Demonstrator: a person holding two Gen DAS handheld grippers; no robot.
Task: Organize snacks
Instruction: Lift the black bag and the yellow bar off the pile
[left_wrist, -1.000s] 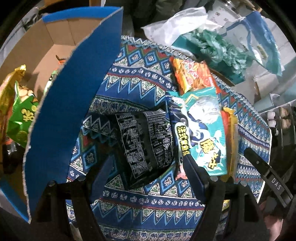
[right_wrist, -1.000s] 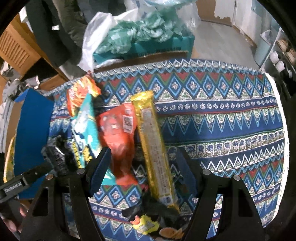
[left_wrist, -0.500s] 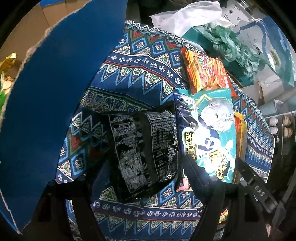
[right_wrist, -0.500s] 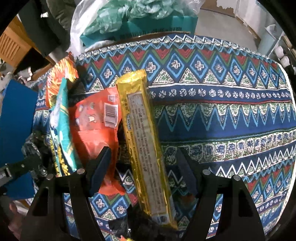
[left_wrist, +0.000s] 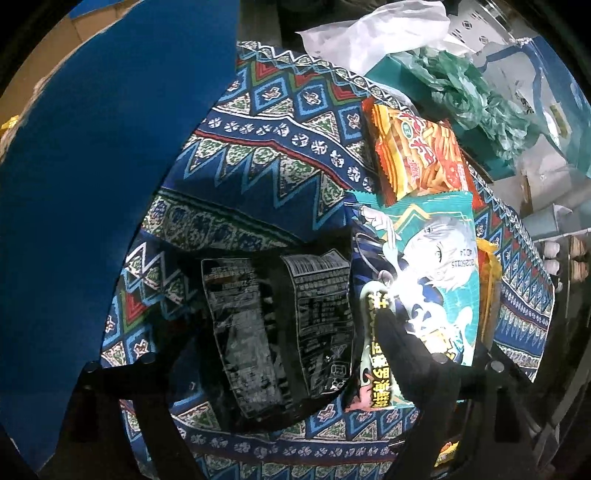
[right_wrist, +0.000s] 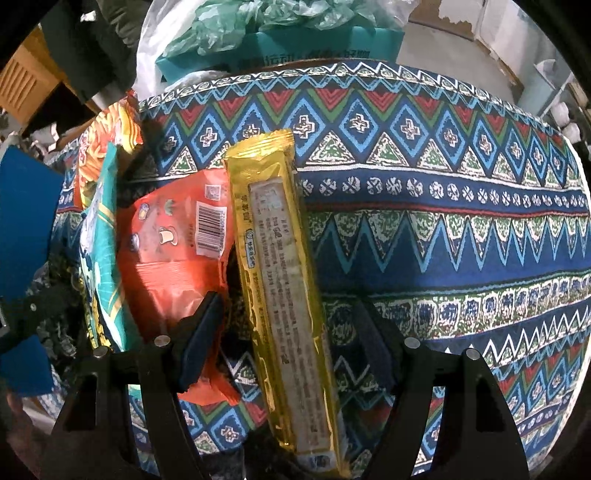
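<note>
Several snack packs lie on a patterned tablecloth (right_wrist: 443, 229). A black pack (left_wrist: 277, 332) with white print lies flat between the fingers of my left gripper (left_wrist: 284, 336), whose jaws are opening and do not press on it. To its right are a teal pack (left_wrist: 417, 277) with a cartoon figure and an orange-red chips pack (left_wrist: 417, 155). My right gripper (right_wrist: 286, 332) stands open astride a long gold pack (right_wrist: 280, 288), with gaps on both sides. An orange pack (right_wrist: 170, 251) lies left of the gold one, under the left fingertip (right_wrist: 199, 339).
The blue flap of a cardboard box (left_wrist: 92, 184) rises at the left, close to the left gripper. A teal box (right_wrist: 280, 40) with green plastic and a white bag (left_wrist: 376, 33) stand at the table's far edge. Bare cloth stretches right of the gold pack.
Both grippers have come down closer to the table, so the packs look larger. The left jaws have spread wider around the black pack. The right jaws kept their width.
</note>
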